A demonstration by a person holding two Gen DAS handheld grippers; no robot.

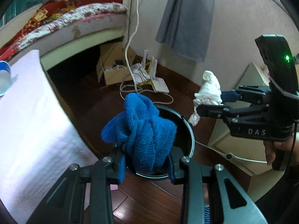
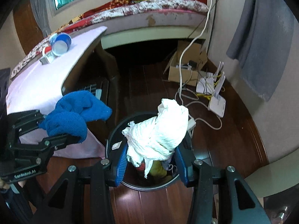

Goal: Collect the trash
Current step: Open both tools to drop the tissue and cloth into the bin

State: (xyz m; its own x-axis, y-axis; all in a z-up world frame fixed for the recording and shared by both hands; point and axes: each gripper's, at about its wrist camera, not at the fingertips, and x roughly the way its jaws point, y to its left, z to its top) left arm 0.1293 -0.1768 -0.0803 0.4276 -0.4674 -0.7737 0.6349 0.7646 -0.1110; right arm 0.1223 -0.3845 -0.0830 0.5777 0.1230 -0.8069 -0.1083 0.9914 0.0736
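Holding both loads above the black bin [image 2: 149, 184], you have your left gripper [image 1: 147, 160] clamped on a bunched blue cloth [image 1: 142, 128] and your right gripper [image 2: 151, 158] pinching a crumpled white paper wad [image 2: 158, 130]. From the right wrist view the wad hangs right over the bin's mouth, where some rubbish already lies. The cloth sits over the bin's near rim in the left wrist view, yet from the right it looks off to the side nearest the white-covered table [image 2: 46, 78].

Releasing now looks risky for the cloth: if it is off-centre, it could drape over the rim or slide to the wooden floor [image 2: 149, 205]. A loose tail of paper trails below the wad and could snag on your blue pads [image 2: 119, 166]. With both grippers close over one small opening, they may knock each other or tip the bin.
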